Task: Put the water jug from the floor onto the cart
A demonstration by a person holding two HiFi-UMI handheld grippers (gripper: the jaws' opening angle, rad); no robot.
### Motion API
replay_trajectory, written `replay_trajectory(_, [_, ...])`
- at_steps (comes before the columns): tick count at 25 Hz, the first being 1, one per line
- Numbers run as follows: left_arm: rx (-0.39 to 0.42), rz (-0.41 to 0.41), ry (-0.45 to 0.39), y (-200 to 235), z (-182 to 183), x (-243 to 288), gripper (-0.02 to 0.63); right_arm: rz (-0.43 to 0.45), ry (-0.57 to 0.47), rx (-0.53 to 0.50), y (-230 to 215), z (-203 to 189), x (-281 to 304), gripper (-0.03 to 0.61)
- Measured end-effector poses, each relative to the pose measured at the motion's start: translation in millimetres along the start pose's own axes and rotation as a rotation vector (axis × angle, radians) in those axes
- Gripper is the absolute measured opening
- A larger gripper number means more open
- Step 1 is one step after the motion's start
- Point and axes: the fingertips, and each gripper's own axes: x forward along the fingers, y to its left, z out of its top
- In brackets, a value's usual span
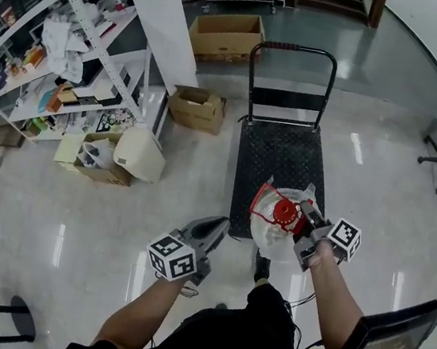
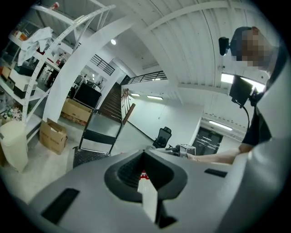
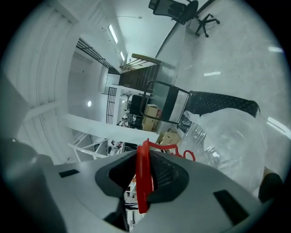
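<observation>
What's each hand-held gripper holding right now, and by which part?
The right hand-held gripper grips the jug by its red handle. The left hand-held gripper holds nothing.

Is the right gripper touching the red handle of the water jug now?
Touching. In the right gripper view, the right gripper has its jaws closed on the red handle, with the pads pressing on both of its sides.
</observation>
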Motion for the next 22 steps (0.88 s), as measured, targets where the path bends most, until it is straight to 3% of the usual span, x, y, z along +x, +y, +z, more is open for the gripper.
replay_trajectory(2, [0.003, 0.044, -0.004, 35, 18, 29, -0.009, 0.004, 0.016, 0.003, -7, 25, 47, 0.080])
replay_trajectory(5, [-0.061, 0.139, 0.006, 83, 41, 71, -0.009, -0.010, 0.069, -0.004, -18, 62, 114, 0.078])
replay_trajectory(11, [-0.085, 0.187, -0.022, 128, 100, 129, -0.009, -0.050, 0.142, -0.030, -41, 124, 223, 0.078])
replay_trajectory(22, [-0.105, 0.243, 0.053, 197, 99, 160, -0.009, -0.054, 0.170, -0.022, -75, 160, 363, 0.078])
